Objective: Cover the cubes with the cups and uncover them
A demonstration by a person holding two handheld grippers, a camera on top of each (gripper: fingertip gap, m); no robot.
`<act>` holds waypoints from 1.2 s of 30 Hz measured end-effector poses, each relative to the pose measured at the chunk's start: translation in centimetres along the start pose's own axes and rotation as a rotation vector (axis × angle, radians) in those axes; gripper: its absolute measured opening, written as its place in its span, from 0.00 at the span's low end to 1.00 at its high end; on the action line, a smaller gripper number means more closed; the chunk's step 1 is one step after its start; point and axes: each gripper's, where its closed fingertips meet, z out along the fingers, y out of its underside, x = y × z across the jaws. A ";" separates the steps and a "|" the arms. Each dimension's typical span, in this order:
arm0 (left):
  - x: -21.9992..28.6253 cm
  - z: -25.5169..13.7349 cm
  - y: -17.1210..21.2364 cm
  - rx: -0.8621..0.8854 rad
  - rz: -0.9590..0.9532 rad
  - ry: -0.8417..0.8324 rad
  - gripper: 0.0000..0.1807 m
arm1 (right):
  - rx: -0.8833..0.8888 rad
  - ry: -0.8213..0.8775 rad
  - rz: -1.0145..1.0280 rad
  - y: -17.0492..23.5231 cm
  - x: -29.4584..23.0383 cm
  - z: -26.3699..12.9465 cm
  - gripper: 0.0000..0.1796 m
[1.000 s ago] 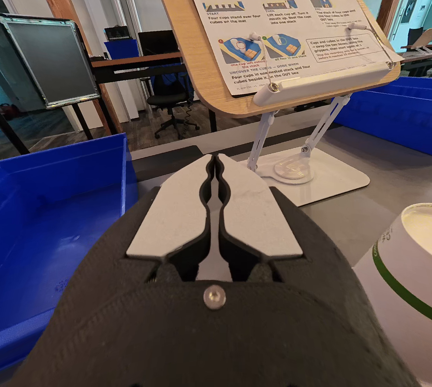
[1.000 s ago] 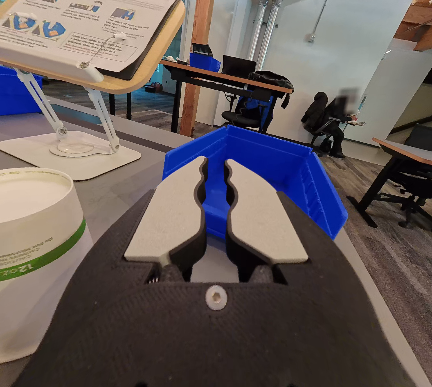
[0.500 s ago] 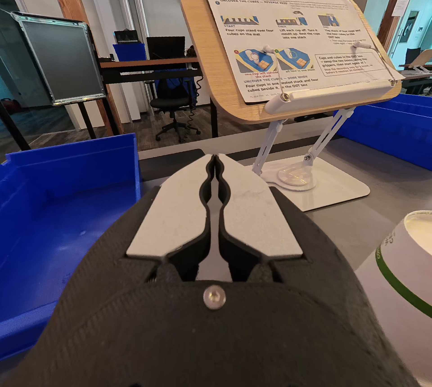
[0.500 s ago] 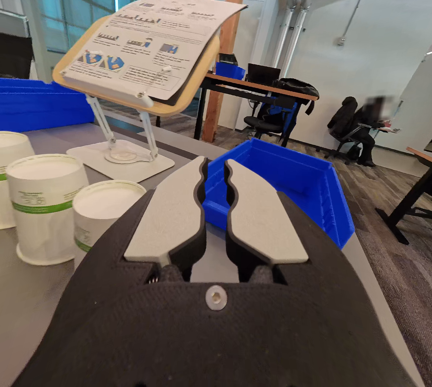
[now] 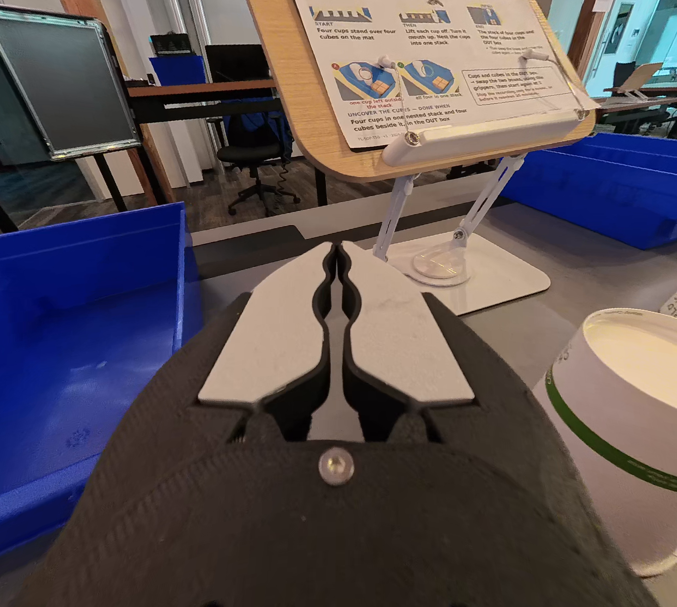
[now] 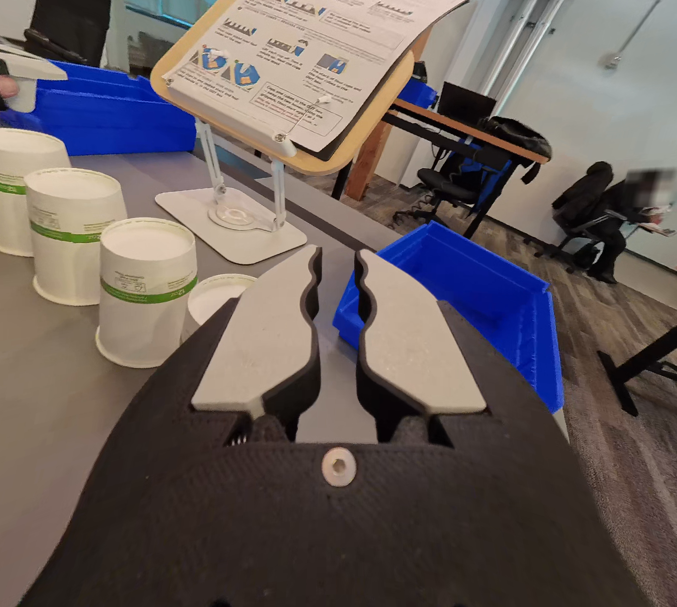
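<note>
Several white paper cups with a green band stand upside down in a row on the grey table. In the right wrist view I see the nearest full cup [image 6: 146, 289], one behind it [image 6: 73, 234], one at the left edge [image 6: 22, 186], and one partly hidden by my finger [image 6: 219, 292]. No cube shows. My right gripper [image 6: 337, 252] is empty with a narrow gap between its fingers, to the right of the row. My left gripper [image 5: 336, 245] is shut and empty, with one upturned cup [image 5: 622, 406] close on its right.
A blue bin [image 6: 476, 296] sits at the table's right end, and another blue bin [image 5: 91, 296] at the left end. A wooden document stand [image 5: 421, 76] on a white base [image 5: 476, 281] stands at the back. A third blue bin [image 5: 604, 186] lies behind it.
The right gripper has pulled back and turned left, so the single close cup has become a row of several. The left gripper has hardly moved and stays shut.
</note>
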 end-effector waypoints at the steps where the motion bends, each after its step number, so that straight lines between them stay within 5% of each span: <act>1: 0.1 0.0 -0.1 0.002 0.007 -0.002 0.00 | -0.014 -0.016 0.001 -0.1 -0.2 0.0 0.11; 16: 0.4 -0.4 -0.9 0.032 -0.041 0.014 0.00 | -0.180 -0.161 -0.008 -0.6 -2.8 0.5 0.44; 26: 1.9 -0.7 -1.5 0.050 -0.091 0.012 0.21 | -0.306 -0.253 -0.090 -0.3 -4.8 1.5 0.58; 36: 1.9 -0.8 -1.9 0.081 -0.155 -0.018 0.35 | -0.467 -0.395 -0.155 1.1 -6.0 2.3 0.61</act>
